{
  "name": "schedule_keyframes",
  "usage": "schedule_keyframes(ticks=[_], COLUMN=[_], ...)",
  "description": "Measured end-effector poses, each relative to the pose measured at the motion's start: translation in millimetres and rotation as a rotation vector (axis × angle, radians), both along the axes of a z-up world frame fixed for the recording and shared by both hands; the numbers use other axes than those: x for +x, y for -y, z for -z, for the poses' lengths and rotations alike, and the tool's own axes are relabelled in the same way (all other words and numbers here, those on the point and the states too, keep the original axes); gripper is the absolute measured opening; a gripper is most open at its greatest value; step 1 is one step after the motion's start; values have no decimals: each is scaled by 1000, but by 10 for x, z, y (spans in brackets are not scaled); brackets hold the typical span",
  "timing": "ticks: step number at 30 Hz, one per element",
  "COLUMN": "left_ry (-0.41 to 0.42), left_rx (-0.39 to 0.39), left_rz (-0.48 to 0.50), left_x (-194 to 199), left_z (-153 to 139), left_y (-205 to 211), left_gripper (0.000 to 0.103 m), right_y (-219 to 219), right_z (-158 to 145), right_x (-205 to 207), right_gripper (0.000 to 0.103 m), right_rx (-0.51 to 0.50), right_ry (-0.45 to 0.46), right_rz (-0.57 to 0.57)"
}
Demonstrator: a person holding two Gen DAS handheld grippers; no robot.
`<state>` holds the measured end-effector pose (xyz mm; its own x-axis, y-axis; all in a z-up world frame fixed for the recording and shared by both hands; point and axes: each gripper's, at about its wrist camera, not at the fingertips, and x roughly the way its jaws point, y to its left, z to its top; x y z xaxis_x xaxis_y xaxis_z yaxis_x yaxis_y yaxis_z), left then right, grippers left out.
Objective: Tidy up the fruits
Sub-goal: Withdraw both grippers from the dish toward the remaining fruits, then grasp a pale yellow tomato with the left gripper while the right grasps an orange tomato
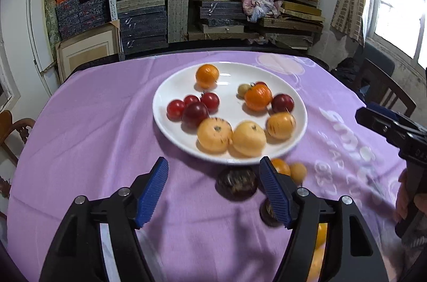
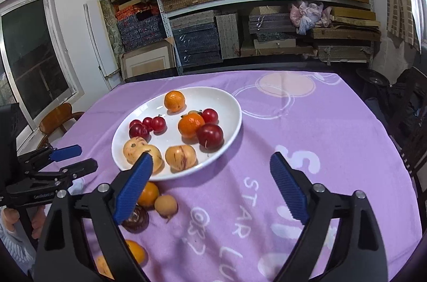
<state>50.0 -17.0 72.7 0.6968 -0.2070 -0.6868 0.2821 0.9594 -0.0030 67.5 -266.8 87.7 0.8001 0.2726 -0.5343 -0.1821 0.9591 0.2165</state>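
Fruits [image 1: 248,139] fill a white plate [image 1: 170,92] (several lie beside it); left claw [image 1: 213,191] and right claw [image 2: 210,188] both spread, empty.

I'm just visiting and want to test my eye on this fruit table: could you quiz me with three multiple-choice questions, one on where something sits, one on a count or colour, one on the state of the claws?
1. Where does the small tan round fruit lie?
A. on the white plate
B. on the purple cloth, near the plate's front rim
C. on the shelf

2. How many pale yellow striped fruits are on the white plate?
A. one
B. three
C. five

3. How does the right claw stand?
A. open and empty
B. clamped on a tangerine
C. shut with nothing in it

Answers:
1 B: it rests on the purple cloth beside an orange fruit, off the plate.
2 B: three sit side by side along the plate's near edge, one of them streaked purple.
3 A: its blue pads stand wide apart with only cloth between them.
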Motion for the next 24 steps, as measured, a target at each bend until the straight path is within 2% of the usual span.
schedule_keyframes(ticks=[3, 6, 8, 12, 19, 24], left_ry=[-17, -17, -4, 1, -113, -148], left_rx=[19, 52, 83, 126, 41, -5], left_rz=[77, 139, 170, 192, 242, 216], left_x=[-364, -679, -847, -926, -818, -772], left_z=[133, 256, 318, 423, 546, 600], left_y=[141, 321, 428, 621, 758, 694], left_gripper=[71, 72, 74, 77, 77, 74], right_y=[109, 223, 318, 443, 407, 384], right_z=[163, 268, 267, 286, 243, 220], right_x=[-236, -277, -288, -312, -333, -290], right_gripper=[96, 96, 96, 96, 96, 96], right_rx=[13, 32, 81, 128, 94, 86], right_ry=[32, 5, 9, 2, 19, 18], right_rz=[45, 88, 100, 112, 104, 107])
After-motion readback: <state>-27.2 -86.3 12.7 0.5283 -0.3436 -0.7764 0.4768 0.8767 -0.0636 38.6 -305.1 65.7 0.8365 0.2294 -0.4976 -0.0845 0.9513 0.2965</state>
